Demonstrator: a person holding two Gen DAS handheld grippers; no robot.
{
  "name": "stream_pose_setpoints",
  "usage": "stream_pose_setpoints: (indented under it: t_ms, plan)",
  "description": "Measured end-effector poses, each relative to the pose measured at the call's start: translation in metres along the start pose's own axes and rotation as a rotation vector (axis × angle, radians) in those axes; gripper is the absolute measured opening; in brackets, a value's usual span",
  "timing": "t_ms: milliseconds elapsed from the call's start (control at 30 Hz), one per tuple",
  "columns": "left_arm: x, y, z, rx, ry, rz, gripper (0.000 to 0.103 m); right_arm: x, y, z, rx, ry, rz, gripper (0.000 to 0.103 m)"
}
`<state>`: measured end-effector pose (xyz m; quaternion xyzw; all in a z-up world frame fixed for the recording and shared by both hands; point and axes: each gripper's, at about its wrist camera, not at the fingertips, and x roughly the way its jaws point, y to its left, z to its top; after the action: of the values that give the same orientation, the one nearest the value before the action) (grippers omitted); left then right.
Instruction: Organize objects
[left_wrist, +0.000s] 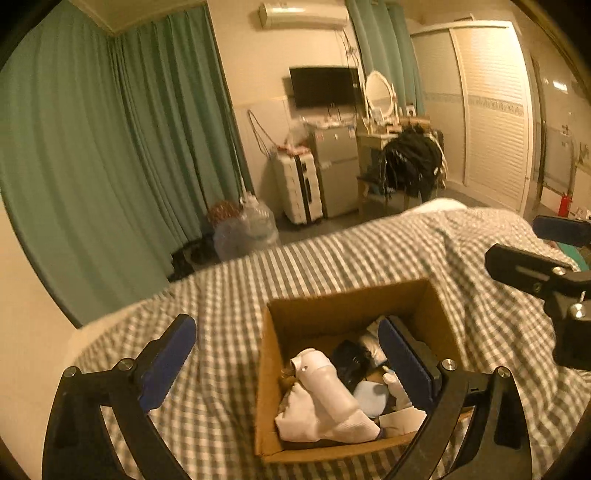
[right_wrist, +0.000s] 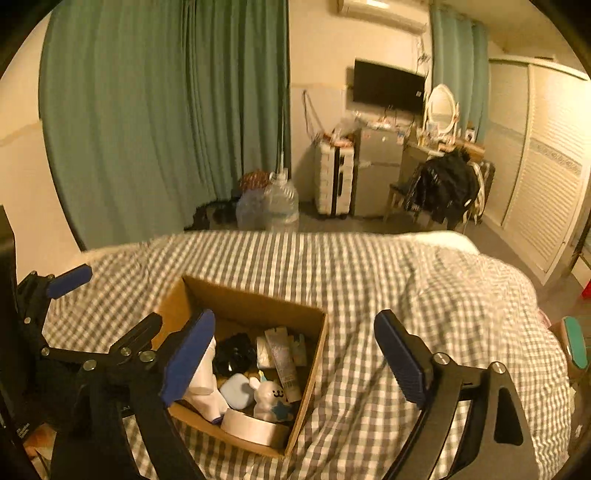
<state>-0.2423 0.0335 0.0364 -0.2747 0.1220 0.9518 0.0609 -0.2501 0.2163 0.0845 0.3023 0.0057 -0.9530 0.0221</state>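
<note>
Both tools hang above the bed (right_wrist: 369, 266), angled down toward the cardboard box (right_wrist: 314, 354) on the checked cover. Left tool (left_wrist: 288, 365): jaws spread wide, nothing between the pads; in its own view the box merely shows through the gap. Right tool (right_wrist: 295, 354): also wide open and empty, one finger overlapping the box's near corner in its view, the other out over bare cover.

Box stands upright, open-topped and fairly full: white sock (left_wrist: 325, 421), black item (right_wrist: 234, 356), tube (right_wrist: 282, 360), pale blue case (right_wrist: 234, 393), small white figurine (right_wrist: 271, 400), round white tin (right_wrist: 249, 428).

Judgement: with both tools empty and clear of the box, the collecting looks largely done. Keeping things in one open container leaves them reachable from above. No loose items visible on the cover near the box.
</note>
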Motion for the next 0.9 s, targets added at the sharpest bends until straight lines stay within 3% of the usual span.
stream_pose_setpoints:
  t_ms: [333,500,667,900]
  plan:
    - [-0.104,0.014,0.019,-0.043,-0.171,0.019,0.103,-0.114,0.008,0.011,-0.014,-0.159,-0.014,0.098]
    - [-0.144,0.022,0.012,-0.063,-0.259,0.016,0.103,-0.157,0.014,-0.003,-0.011,-0.238,-0.014,0.101]
    - [-0.166,0.036,-0.018,-0.153,-0.32,-0.002,0.103,-0.171,0.021,-0.033,-0.018,-0.279,-0.067,0.101]
    - [-0.17,0.036,-0.053,-0.178,-0.353,0.024,0.103,-0.163,0.023,-0.074,-0.015,-0.345,-0.093,0.102]
